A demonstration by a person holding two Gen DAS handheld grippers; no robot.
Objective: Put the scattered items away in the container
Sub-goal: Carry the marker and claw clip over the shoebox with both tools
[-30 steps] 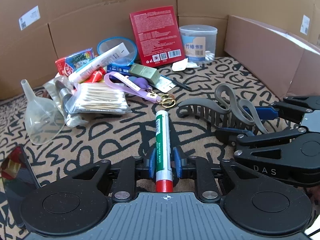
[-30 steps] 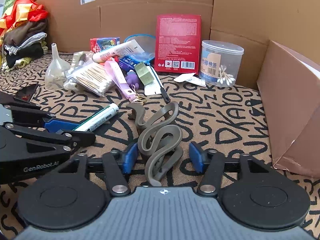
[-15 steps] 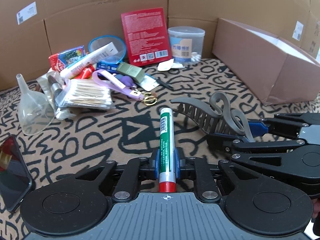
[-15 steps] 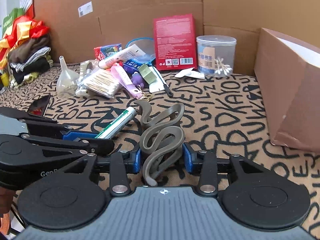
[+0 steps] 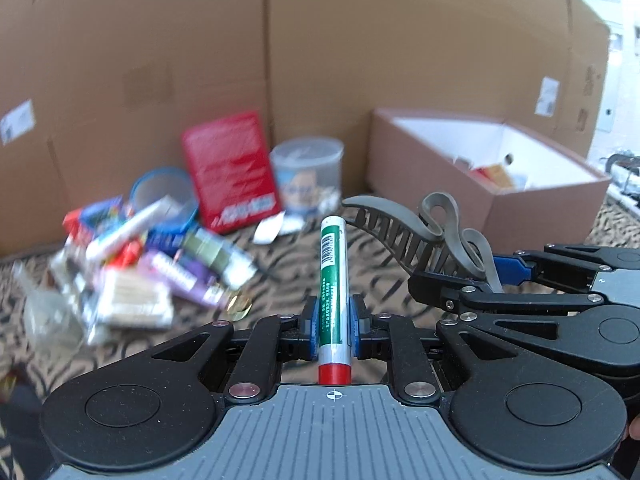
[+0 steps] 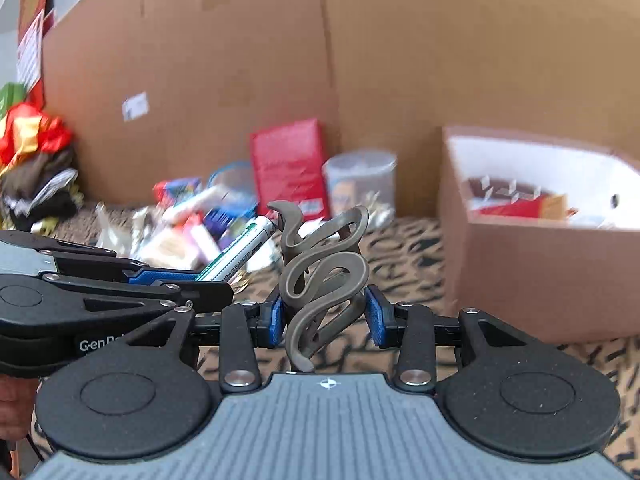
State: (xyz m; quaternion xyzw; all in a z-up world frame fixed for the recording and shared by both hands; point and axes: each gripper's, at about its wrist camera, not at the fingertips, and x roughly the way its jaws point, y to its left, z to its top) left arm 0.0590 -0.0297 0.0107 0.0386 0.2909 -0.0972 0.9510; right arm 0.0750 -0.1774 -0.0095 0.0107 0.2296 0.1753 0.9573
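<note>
Both hand-held grippers have come up off the patterned carpet (image 5: 288, 280) since the earlier frames, each carrying its load with it. One second ago the green marker pen lay on the carpet between the left fingers and the grey hair claw clip rested on it between the right ones; now both hang clear of it.

The left hand-held gripper (image 5: 334, 330) is clamped on the green marker pen (image 5: 333, 280), its jaws having just closed that last bit onto the barrel. The blue pads (image 5: 313, 330) press both sides of the pen, whose red cap points back toward the camera and whose white tip points ahead.

The right hand-held gripper (image 6: 325, 316) grips the grey hair claw clip (image 6: 322, 276) across its looped body, jaws set fairly wide around it. In the left wrist view that clip (image 5: 400, 232) juts out to the left of the right gripper, teeth downward.

Ahead and to the right stands the brown cardboard box (image 5: 520, 208) with a white inside, already holding a few items. In the right wrist view the box (image 6: 540, 276) sits to the right.

Left of the box, the remaining clutter lies blurred on the carpet: a red packet (image 5: 230, 168) leaning on the cardboard wall (image 5: 360, 60), a clear cotton-swab tub (image 5: 307, 176), and a blue-rimmed bowl (image 5: 164, 194).
</note>
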